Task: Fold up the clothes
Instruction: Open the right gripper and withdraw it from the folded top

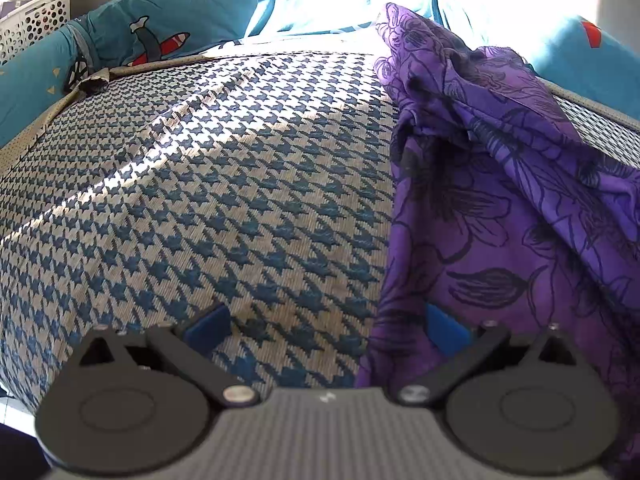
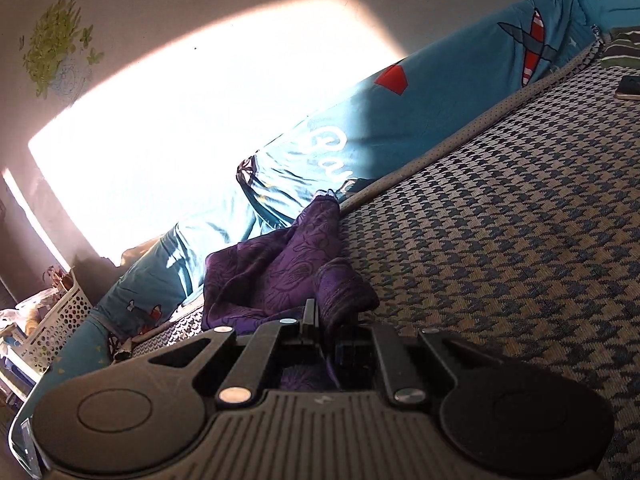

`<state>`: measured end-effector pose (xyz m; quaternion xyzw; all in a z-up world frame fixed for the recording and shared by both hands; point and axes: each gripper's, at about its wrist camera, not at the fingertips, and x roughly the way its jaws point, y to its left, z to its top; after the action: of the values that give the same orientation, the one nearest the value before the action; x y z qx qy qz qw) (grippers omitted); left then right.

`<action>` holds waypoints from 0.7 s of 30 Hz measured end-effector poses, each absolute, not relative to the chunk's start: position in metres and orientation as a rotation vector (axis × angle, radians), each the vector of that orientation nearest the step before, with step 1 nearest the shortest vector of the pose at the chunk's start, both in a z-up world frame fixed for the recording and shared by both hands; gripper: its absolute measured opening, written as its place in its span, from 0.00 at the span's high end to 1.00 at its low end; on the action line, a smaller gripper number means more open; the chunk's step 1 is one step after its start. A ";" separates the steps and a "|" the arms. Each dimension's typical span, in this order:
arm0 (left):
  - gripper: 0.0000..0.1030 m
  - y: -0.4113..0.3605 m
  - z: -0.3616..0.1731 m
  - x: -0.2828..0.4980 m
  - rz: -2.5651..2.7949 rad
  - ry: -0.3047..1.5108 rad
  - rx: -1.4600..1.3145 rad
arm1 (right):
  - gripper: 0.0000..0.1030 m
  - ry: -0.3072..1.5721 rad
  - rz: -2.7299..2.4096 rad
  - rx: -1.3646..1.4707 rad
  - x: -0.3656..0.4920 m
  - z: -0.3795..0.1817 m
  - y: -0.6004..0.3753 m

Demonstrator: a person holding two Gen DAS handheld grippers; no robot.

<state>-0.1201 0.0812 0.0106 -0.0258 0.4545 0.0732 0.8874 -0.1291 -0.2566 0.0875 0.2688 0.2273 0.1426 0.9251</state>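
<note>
A white perforated plastic basket (image 1: pixel 30 24) stands far left, beside the teal printed bedding (image 1: pixel 192 12). The left gripper (image 1: pixel 326 330) has its jaws wide apart over the houndstooth woven mat (image 1: pixel 240 184). The purple floral cloth (image 1: pixel 500 200) lies rumpled on the right; the right gripper (image 2: pixel 326 320) is clamped on its edge

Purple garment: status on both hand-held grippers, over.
Left hand-held gripper open, one pad over purple garment edge. Right hand-held gripper shut on the garment. Phone on houndstooth mat, far off.
</note>
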 end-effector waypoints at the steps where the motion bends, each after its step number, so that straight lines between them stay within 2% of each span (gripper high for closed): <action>1: 0.00 0.081 0.011 -0.121 0.152 0.944 -0.056 | 0.92 0.472 0.322 0.539 -0.135 0.089 -0.248; 21: 0.00 0.114 0.024 -0.144 0.163 0.931 -0.185 | 0.92 0.547 0.692 0.240 -0.211 0.092 -0.109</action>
<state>-0.1440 0.1135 0.0244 -0.0891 0.4476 0.0784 0.8863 -0.2110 -0.1088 0.0919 0.1159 0.2641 0.3340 0.8974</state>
